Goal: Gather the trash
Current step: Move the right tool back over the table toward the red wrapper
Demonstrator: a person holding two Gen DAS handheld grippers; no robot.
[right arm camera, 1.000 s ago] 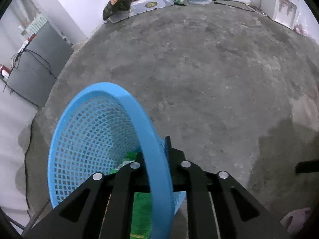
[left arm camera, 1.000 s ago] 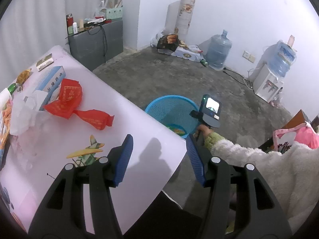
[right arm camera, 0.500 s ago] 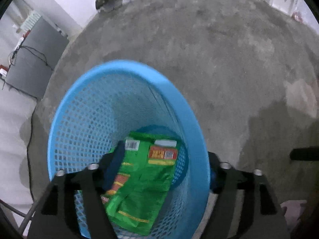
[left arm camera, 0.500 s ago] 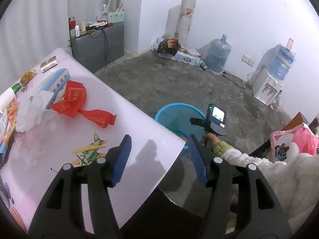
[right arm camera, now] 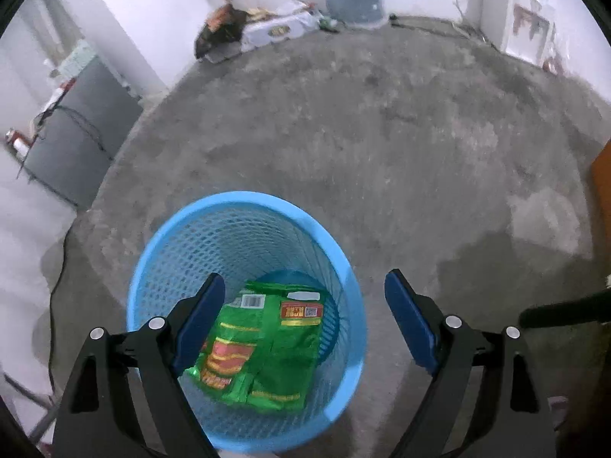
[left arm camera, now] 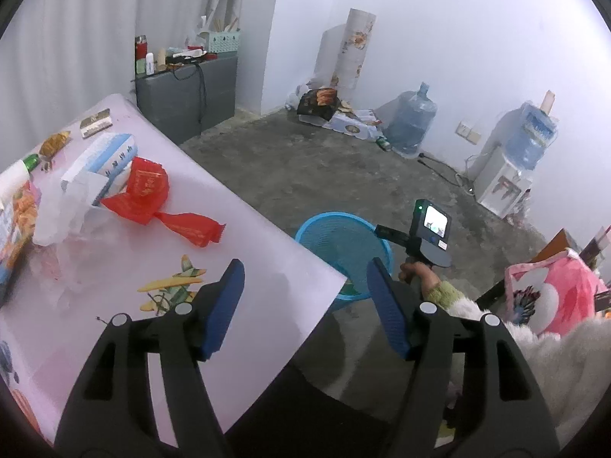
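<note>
Trash lies on the pink counter (left arm camera: 267,267) in the left wrist view; the red wrapper (left arm camera: 152,202) is up and to the left of the left tongs (left arm camera: 305,278), well apart from them, with its long side running from upper left to lower right; white crumpled plastic (left arm camera: 68,210) sits just past it, by a blue and white box (left arm camera: 107,156); the left tongs hang over the near corner of the counter, their jaws have just been opening, and they stand wide with nothing between them; the blue basket (left arm camera: 343,236) stands on the floor just past the counter edge, and a hand (left arm camera: 418,273) holds the other tool above it; I think the left hand is the nearer one to the red wrapper, so it should reach up and left and turn to bite across the thin part.

In the right wrist view the right tongs (right arm camera: 305,301) hang over the blue basket (right arm camera: 152,267); their jaws have just been opening and now stand wide and empty; a green snack bag (right arm camera: 267,336) lies at the bottom of the basket, below the tongs and not touching them; the grey floor (right arm camera: 382,133) is all around.
</note>
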